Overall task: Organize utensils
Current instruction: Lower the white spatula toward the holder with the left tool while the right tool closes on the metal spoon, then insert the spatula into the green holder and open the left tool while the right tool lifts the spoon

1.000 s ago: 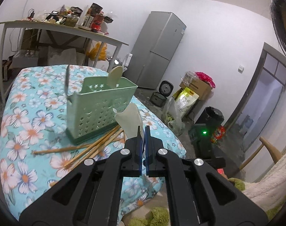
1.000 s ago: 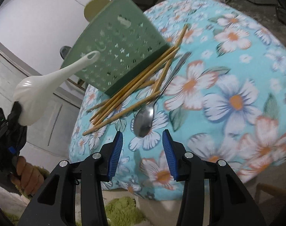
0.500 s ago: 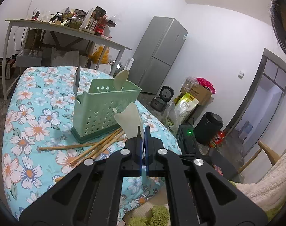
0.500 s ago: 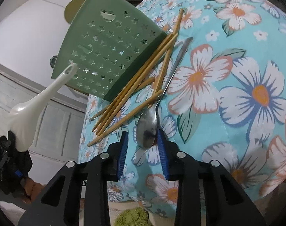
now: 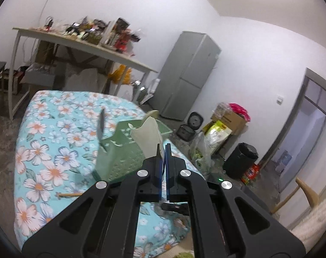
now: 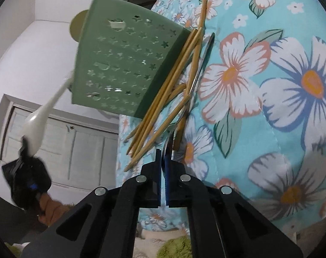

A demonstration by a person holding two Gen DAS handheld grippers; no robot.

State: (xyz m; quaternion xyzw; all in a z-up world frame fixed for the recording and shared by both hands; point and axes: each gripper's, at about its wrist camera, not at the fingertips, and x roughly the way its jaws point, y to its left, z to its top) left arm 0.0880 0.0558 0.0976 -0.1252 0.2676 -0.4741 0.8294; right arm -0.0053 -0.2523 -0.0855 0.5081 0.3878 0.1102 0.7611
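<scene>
My left gripper (image 5: pixel 163 150) is shut on a white ceramic spoon (image 5: pixel 149 136), holding it just over the open top of the green utensil basket (image 5: pixel 120 157). In the right wrist view the white spoon (image 6: pixel 42 114) has its handle tip at the basket's rim (image 6: pixel 122 64). A knife (image 5: pixel 101 126) and a pale round utensil (image 5: pixel 152 114) stand in the basket. My right gripper (image 6: pixel 163 157) is shut on the bowl of a metal spoon (image 6: pixel 197 75), which lies among several wooden chopsticks (image 6: pixel 173 79) on the floral tablecloth (image 6: pixel 270 86).
One chopstick end (image 5: pixel 69 194) lies left of the basket. Behind the table stand a cluttered shelf table (image 5: pixel 87 43), a grey fridge (image 5: pixel 188 75), boxes and bags (image 5: pixel 223 124), a black bin (image 5: pixel 240 159) and a wooden chair (image 5: pixel 302 193).
My left gripper carried the white spoon up and over the basket's top. My right gripper moved down onto the metal spoon's bowl and closed on it.
</scene>
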